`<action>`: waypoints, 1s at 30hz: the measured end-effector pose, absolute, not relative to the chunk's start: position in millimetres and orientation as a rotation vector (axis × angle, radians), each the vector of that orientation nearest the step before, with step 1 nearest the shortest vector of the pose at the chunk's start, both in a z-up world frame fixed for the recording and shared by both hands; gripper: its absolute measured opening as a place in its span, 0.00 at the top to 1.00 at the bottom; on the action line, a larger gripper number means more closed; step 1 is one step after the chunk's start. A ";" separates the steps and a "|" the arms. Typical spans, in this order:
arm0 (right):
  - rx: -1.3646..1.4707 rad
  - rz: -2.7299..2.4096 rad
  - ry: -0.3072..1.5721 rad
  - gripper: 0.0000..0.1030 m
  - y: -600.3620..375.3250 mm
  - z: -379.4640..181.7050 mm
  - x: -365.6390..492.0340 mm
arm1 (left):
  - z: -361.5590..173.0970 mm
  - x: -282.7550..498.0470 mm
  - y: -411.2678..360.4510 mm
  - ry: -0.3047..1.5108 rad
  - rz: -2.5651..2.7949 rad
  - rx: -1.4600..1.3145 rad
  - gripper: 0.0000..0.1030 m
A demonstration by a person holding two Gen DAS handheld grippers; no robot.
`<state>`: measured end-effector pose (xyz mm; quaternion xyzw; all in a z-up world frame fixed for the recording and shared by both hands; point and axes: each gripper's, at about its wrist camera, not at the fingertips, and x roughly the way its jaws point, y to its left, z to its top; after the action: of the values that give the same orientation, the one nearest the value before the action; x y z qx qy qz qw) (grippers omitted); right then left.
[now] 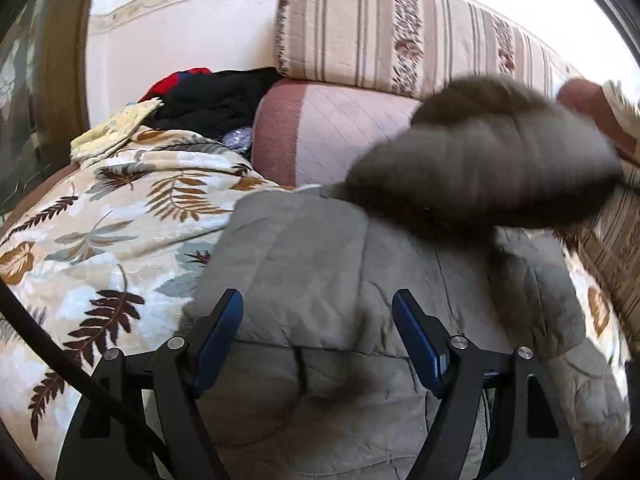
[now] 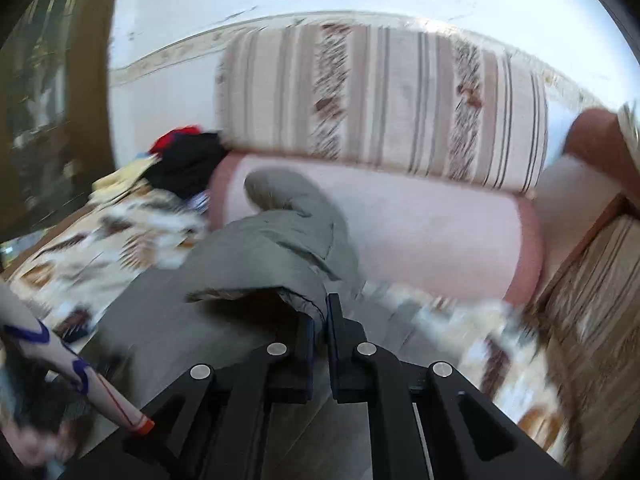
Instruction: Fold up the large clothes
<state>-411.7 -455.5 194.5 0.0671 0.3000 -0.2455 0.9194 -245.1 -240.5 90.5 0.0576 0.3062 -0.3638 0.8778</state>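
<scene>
A grey quilted jacket (image 1: pixel 320 248) lies spread on a leaf-patterned blanket. My left gripper (image 1: pixel 318 300) hovers just above the jacket's middle, open, with nothing between its blue pads. A blurred grey sleeve (image 1: pixel 480 168) of the jacket hangs in the air at the upper right of the left wrist view. In the right wrist view my right gripper (image 2: pixel 320 312) is shut on a fold of the jacket (image 2: pixel 280 248), and the grey cloth is lifted and drapes away to the left of the jaws. This view is smeared by motion.
The leaf-patterned blanket (image 1: pixel 100 220) covers the seat. A pink bolster (image 1: pixel 340 128) and a striped cushion (image 1: pixel 380 32) stand behind the jacket against the wall. Black and red clothes (image 1: pixel 212 100) are piled at the back left. A person's patterned sleeve (image 2: pixel 60 360) shows at lower left.
</scene>
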 end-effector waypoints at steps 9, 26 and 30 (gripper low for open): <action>0.175 -0.519 0.781 0.94 -393.6 61.8 -435.5 | 105.4 -245.7 -244.6 0.578 -0.827 0.023 0.26; 0.045 -0.456 0.800 0.82 -383.8 92.3 -444.9 | 50.1 -265.5 -319.1 0.716 -0.893 0.335 0.24; 0.076 -0.454 0.683 0.78 -396.4 137.3 -457.7 | 51.2 -265.1 -318.6 0.712 -0.892 0.332 0.24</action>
<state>-457.7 -396.4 137.3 0.0371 0.3321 -0.2207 0.9163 -265.1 -318.6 51.2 0.1564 0.3353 -0.4201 0.8286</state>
